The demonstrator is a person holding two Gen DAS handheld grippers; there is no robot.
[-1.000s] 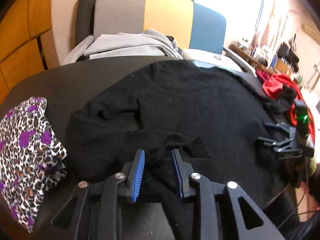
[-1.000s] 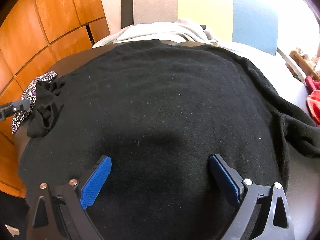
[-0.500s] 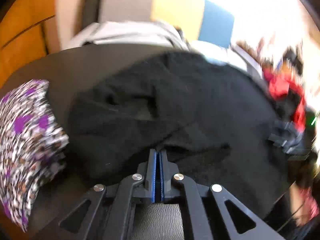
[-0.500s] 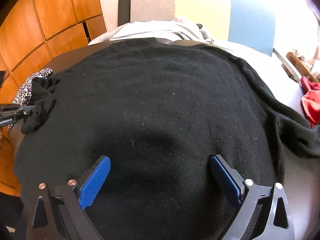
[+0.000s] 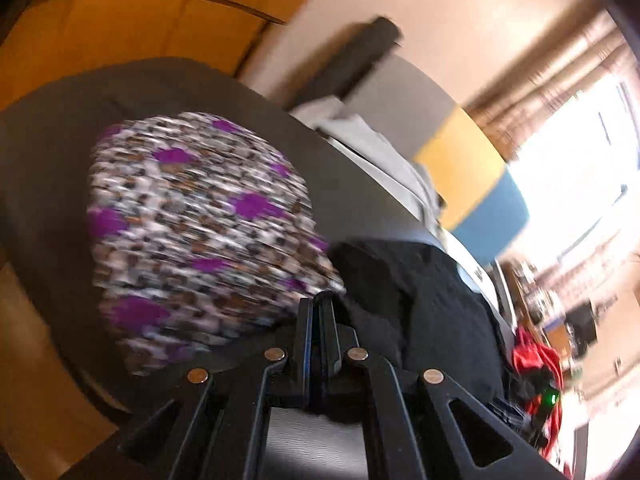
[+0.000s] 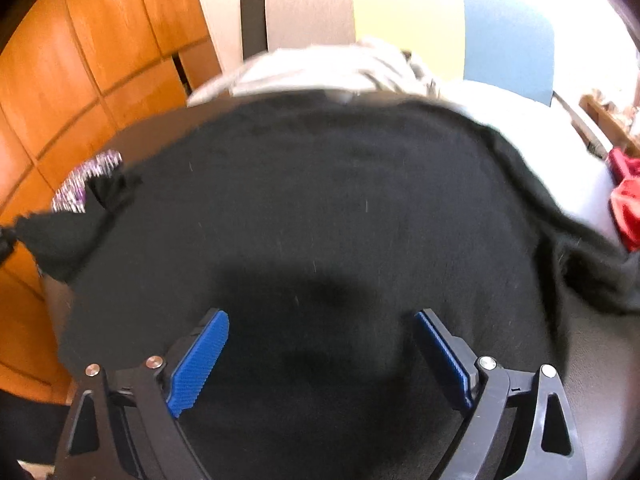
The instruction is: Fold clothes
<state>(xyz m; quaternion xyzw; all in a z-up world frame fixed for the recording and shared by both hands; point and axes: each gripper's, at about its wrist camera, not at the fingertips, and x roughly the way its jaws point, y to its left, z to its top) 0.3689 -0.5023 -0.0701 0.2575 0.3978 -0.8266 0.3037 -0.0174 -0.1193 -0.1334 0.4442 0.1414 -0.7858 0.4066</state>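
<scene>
A black sweater [image 6: 340, 200] lies spread over the dark round table [image 5: 60, 120]. My left gripper [image 5: 318, 300] is shut on a fold of the sweater [image 5: 420, 300], and in the right wrist view that pinched corner [image 6: 52, 236] is drawn out towards the table's left edge. The left wrist view is rolled and blurred. My right gripper [image 6: 320, 344] hovers over the near middle of the sweater. Its jaws stand wide and are closing slightly, with flat cloth under them and nothing gripped.
A folded leopard-print garment with purple spots [image 5: 200, 220] sits at the table's left, just beyond the left gripper, and shows as a small patch [image 6: 80, 184]. A grey garment [image 6: 320, 68] lies on the chair behind. A red garment [image 6: 628, 204] is at the right. Wooden panels fill the left.
My left gripper shut on the sweater's cloth, then swung left and rolled, dragging the corner outward beside the leopard-print garment. The right gripper stayed in place and its jaws narrowed a little.
</scene>
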